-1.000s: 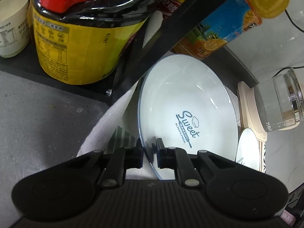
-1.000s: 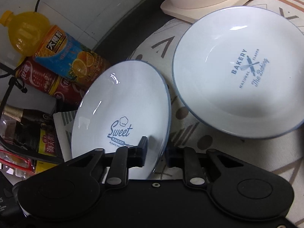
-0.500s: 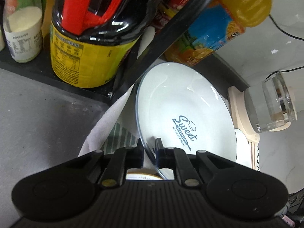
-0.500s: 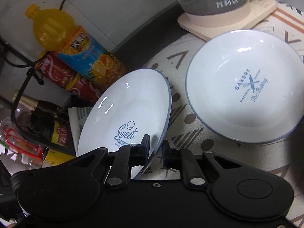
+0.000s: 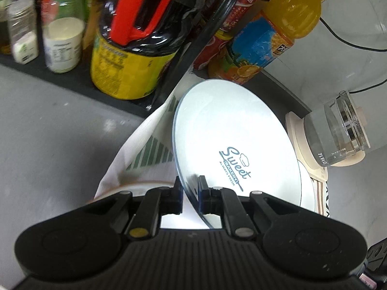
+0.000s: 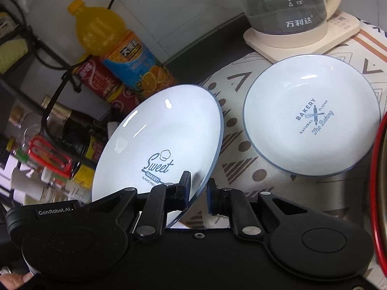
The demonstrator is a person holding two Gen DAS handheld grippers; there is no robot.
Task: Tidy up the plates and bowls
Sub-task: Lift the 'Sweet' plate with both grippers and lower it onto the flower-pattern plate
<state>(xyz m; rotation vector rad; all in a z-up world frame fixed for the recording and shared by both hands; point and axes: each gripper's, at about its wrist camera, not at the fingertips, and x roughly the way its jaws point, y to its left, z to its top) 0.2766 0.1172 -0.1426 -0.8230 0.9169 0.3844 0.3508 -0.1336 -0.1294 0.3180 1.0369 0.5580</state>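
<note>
You are holding one white plate with the blue "Sweet Bakery" print [image 5: 235, 145] between both claws. Your left gripper [image 5: 189, 189] is clenched on the near rim of this plate, one pad on each face of the rim, and the plate is standing tilted up and away from the gripper. Your right gripper [image 6: 197, 191] is grasping the same plate [image 6: 162, 140] at its lower right rim, with the rim passing between the two black fingers [image 6: 185, 188].

The plate is lifted clear above the patterned cloth [image 6: 241, 169]. In the left view, the cloth [image 5: 150, 149] is hanging over the grey counter [image 5: 48, 133], and under the gripper a pale dish edge is showing, but it is too hidden to name.

Beside the held plate, a second white plate with the "Bakery" print [image 6: 312, 118] is lying flat on the cloth, apart from the first one. Just behind it a glass kettle [image 6: 287, 2] is standing on its cream base [image 6: 302, 38]. At the right border of the right view a red rim [image 6: 377, 169] is entering the picture.

Behind the plate an orange juice bottle [image 5: 271, 33] is leaning near a red can [image 6: 99, 79]. On the dark shelf [image 5: 60, 79] a big dark bottle with a yellow label and red handle [image 5: 135, 48] is standing near small white-capped jars [image 5: 64, 41].
</note>
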